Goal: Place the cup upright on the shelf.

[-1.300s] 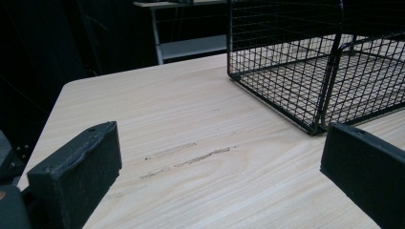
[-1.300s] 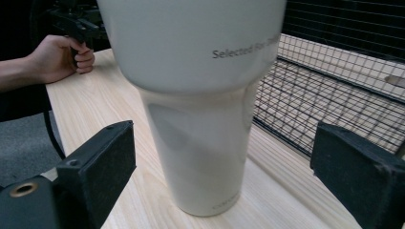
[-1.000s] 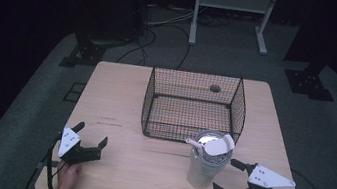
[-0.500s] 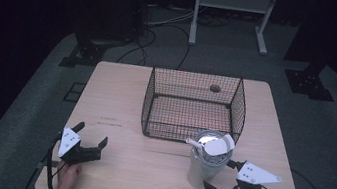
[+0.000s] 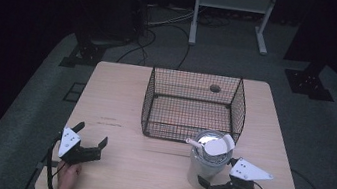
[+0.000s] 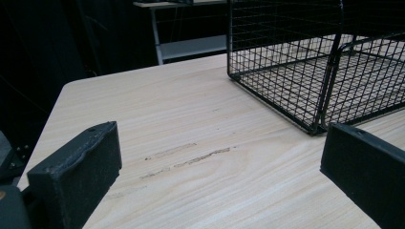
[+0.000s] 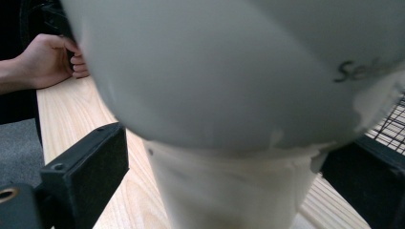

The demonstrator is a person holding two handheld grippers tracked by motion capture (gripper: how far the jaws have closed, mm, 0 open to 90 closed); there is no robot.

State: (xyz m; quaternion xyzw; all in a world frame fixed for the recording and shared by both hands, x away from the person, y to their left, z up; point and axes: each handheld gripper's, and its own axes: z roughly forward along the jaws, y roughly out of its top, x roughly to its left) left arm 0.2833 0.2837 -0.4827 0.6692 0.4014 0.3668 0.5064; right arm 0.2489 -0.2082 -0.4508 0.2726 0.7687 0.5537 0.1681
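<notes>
A pale cylindrical cup (image 5: 204,160) stands on the wooden table (image 5: 145,172) just in front of the wire basket, with a white spoon (image 5: 217,146) resting in its shiny mouth. My right gripper (image 5: 218,172) is open, one jaw on each side of the cup's lower body. In the right gripper view the cup (image 7: 229,191) fills the gap between the jaws of the right gripper (image 7: 224,152), under a white rounded surface with partial lettering. My left gripper (image 5: 91,134) lies open at the front left, nothing between the jaws of the left gripper (image 6: 219,148).
A black wire basket (image 5: 194,106) stands at the middle back of the table, its near corner (image 6: 329,71) ahead of the left gripper. A small round hole (image 5: 215,88) lies behind it. The person's other hand (image 7: 47,62) shows past the cup. Scuff marks (image 6: 191,157) cross the wood.
My right gripper has slid left toward the cup, so its jaws now straddle it. The left gripper and the cup have not moved.
</notes>
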